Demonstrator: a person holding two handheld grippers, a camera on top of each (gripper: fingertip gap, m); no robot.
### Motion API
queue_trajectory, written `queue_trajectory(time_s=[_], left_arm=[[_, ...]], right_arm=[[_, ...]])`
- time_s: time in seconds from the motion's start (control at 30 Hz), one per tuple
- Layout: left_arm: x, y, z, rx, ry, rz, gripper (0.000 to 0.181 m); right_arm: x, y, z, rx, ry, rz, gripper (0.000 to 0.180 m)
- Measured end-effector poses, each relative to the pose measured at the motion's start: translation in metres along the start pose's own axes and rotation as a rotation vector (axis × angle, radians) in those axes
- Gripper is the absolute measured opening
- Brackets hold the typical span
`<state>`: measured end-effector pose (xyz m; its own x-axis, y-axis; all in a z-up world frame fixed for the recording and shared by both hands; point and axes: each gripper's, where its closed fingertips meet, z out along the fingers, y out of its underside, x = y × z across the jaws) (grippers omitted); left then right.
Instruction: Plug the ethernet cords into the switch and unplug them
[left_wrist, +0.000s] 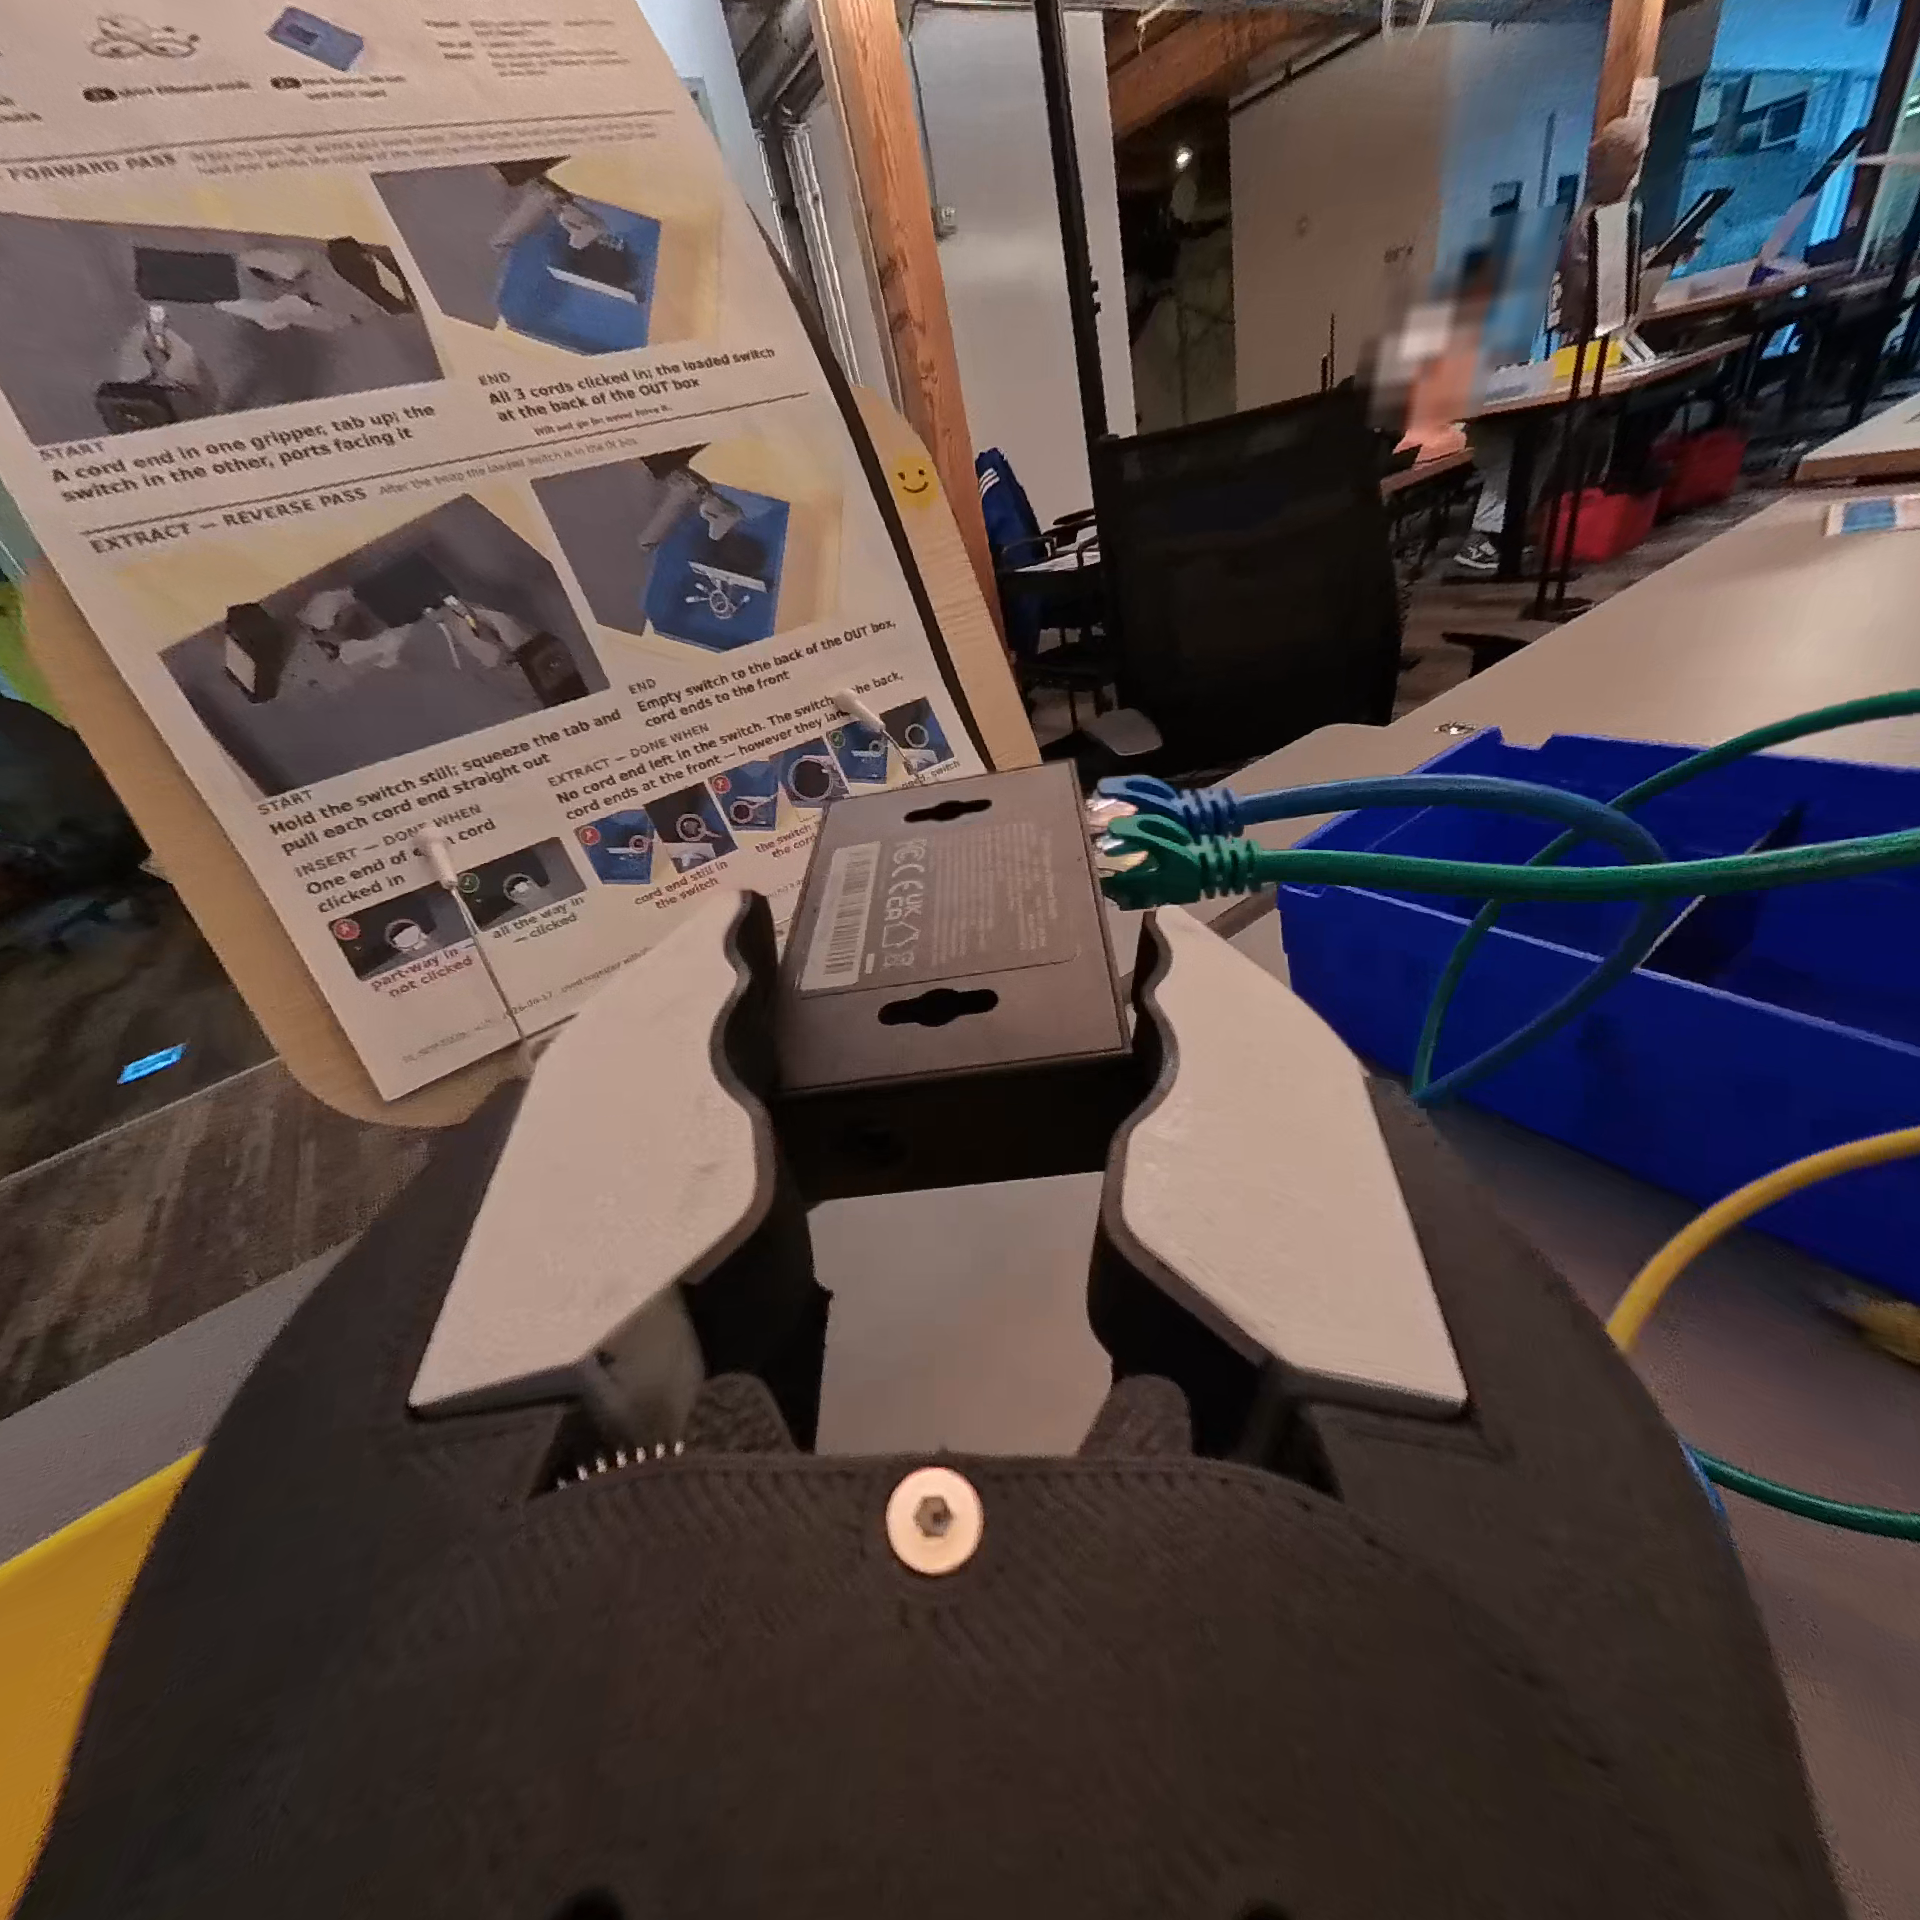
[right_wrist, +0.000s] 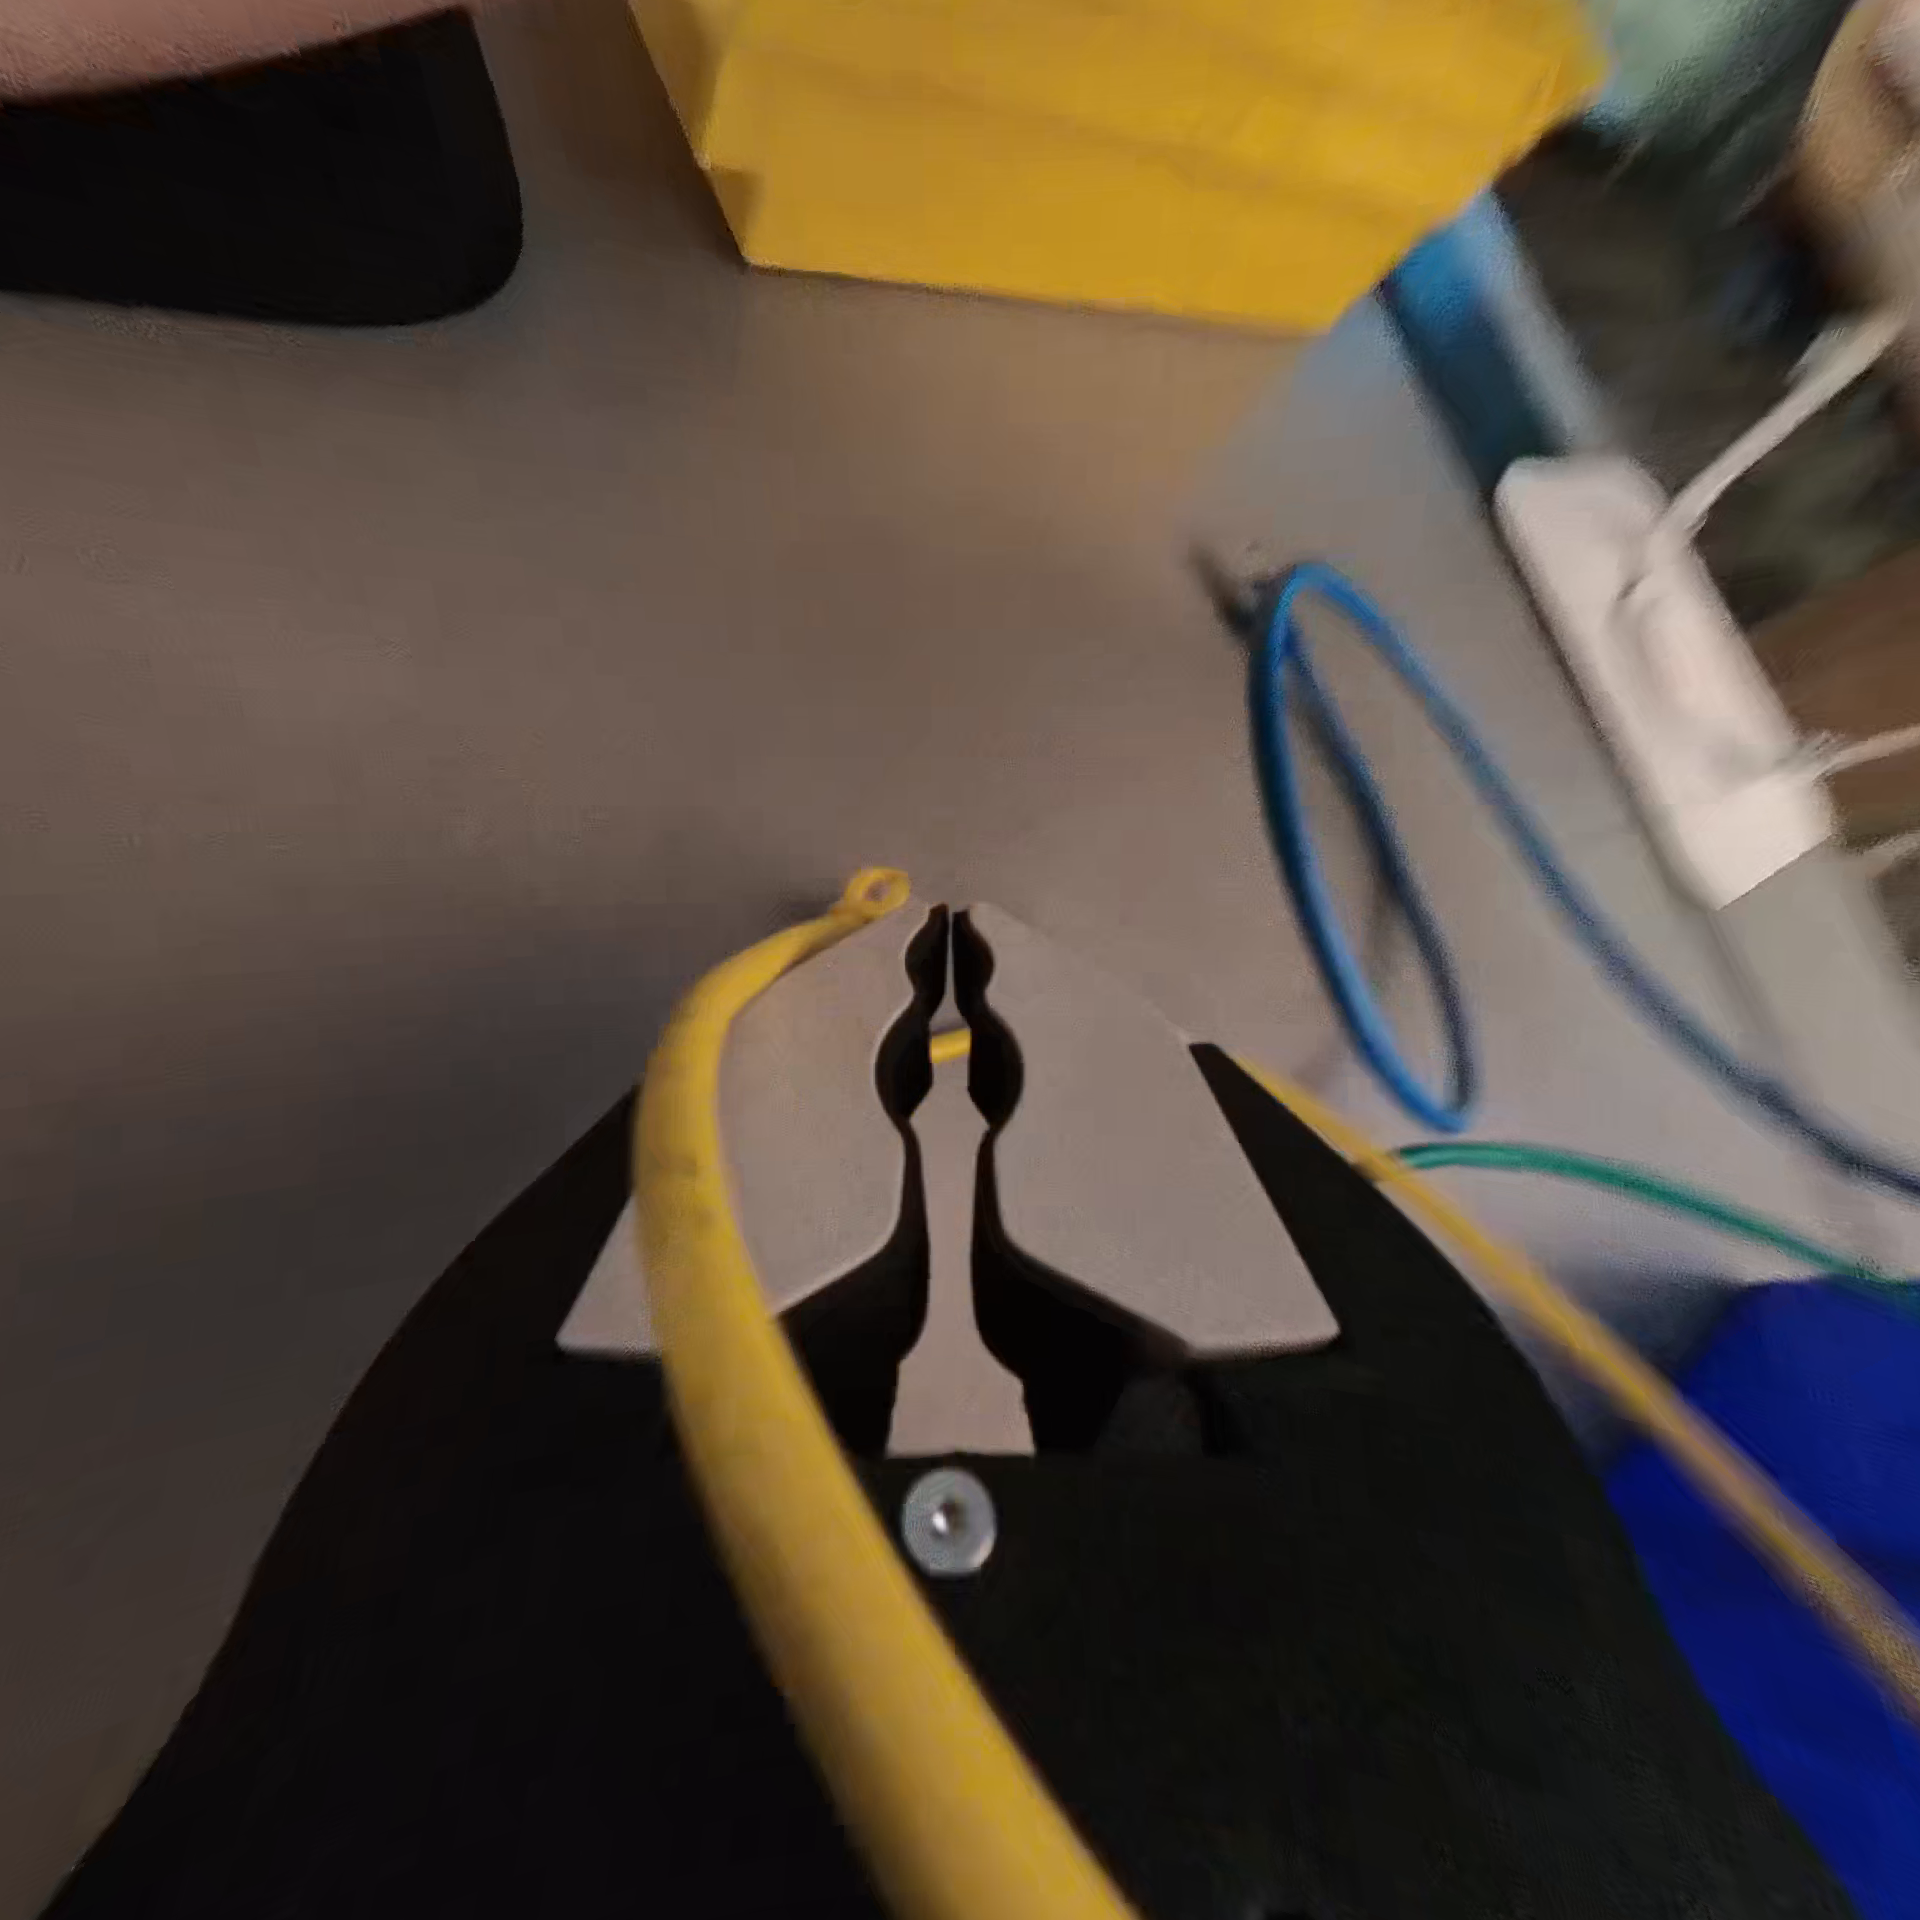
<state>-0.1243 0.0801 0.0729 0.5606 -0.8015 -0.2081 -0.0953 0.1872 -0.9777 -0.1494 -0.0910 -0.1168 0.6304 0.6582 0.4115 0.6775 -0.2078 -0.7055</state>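
Flat box-shaped switch (left_wrist: 951, 920): black, grey label
Thin cords: blue (left_wrist: 1382, 795), green (left_wrist: 1455, 868), yellow (right_wrist: 717, 1226)
Plastic bins: blue (left_wrist: 1621, 1049), yellow (right_wrist: 1091, 135)
Tabletop (right_wrist: 520, 675): grey
Gripper fingers (left_wrist: 634, 1143): grey faces, black edges

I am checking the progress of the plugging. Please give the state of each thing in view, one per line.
Switch: held in left gripper, label side up.
Blue cord: plugged into switch.
Green cord: plugged into switch.
Yellow cord: unplugged, looped over right gripper, a bit between its jaws.
Blue bin: open.
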Motion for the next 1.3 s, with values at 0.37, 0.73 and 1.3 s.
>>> queue_trajectory(time_s=[0.37, 0.73, 1.3], left_arm=[[-0.007, -0.028, -0.015, 0.095, 0.024, -0.067, 0.065], [-0.013, -0.035, -0.021, 0.131, 0.052, -0.115, 0.053], [0.002, 0.078, 0.015, -0.242, 0.098, -0.173, 0.053]], right_arm=[[-0.023, 0.023, -0.008, -0.082, -0.085, 0.411, 0.037], [-0.002, -0.033, -0.014, 0.238, 0.127, 0.398, 0.025], [-0.007, -0.031, -0.066, 0.439, -0.160, 0.725, 0.002]])
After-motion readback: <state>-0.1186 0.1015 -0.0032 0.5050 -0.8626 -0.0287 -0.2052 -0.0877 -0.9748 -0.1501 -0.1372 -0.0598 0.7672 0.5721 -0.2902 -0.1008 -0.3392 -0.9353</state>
